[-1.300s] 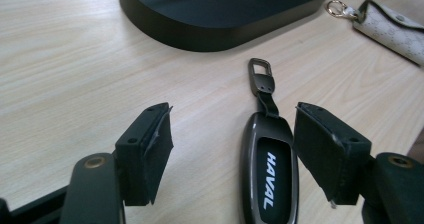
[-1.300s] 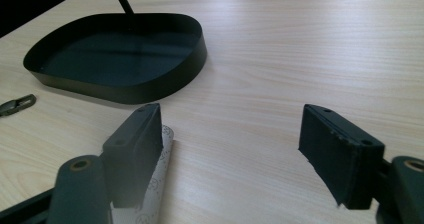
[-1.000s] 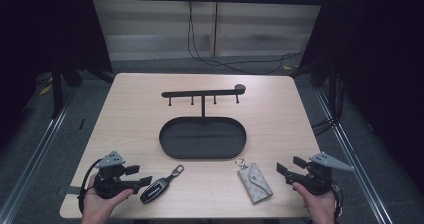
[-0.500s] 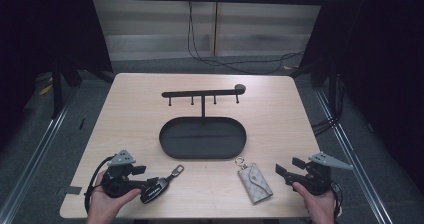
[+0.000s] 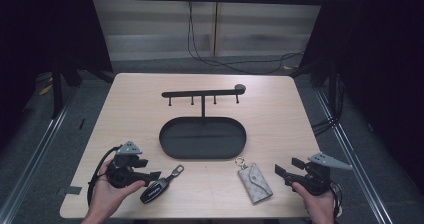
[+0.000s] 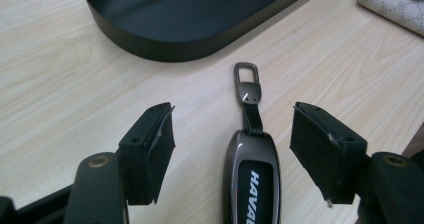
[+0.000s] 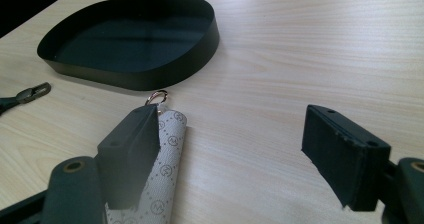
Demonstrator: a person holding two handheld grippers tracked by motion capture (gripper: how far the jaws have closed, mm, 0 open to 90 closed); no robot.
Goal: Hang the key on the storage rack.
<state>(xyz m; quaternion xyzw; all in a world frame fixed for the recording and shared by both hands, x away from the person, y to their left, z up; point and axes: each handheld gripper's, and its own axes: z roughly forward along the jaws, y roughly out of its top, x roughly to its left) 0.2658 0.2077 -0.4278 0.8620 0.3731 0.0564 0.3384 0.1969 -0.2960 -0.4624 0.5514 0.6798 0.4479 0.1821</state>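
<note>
A dark key fob (image 5: pixel 157 188) with a strap and metal clip (image 6: pixel 246 76) lies on the table in front of the black oval tray (image 5: pixel 235 149). My left gripper (image 5: pixel 150 169) is open, and in the left gripper view the fob (image 6: pixel 251 171) lies between its jaws, untouched. A beige patterned key pouch (image 5: pixel 255 182) with a ring lies to the right. My right gripper (image 5: pixel 288 167) points at it; its jaws have just been opening and stand open (image 7: pixel 230 121) over bare wood, with the pouch (image 7: pixel 167 159) partly hidden behind the left jaw.
A black post rises from the tray and carries a hook bar (image 5: pixel 202 92) with several pegs. The tray wall (image 6: pixel 190 49) is close ahead of the left gripper. The table's front edge runs just behind both hands, and dark floor surrounds the table.
My left hand has moved right and a little away from the front edge, bringing its jaws around the key fob. The right hand has stayed where it was.
</note>
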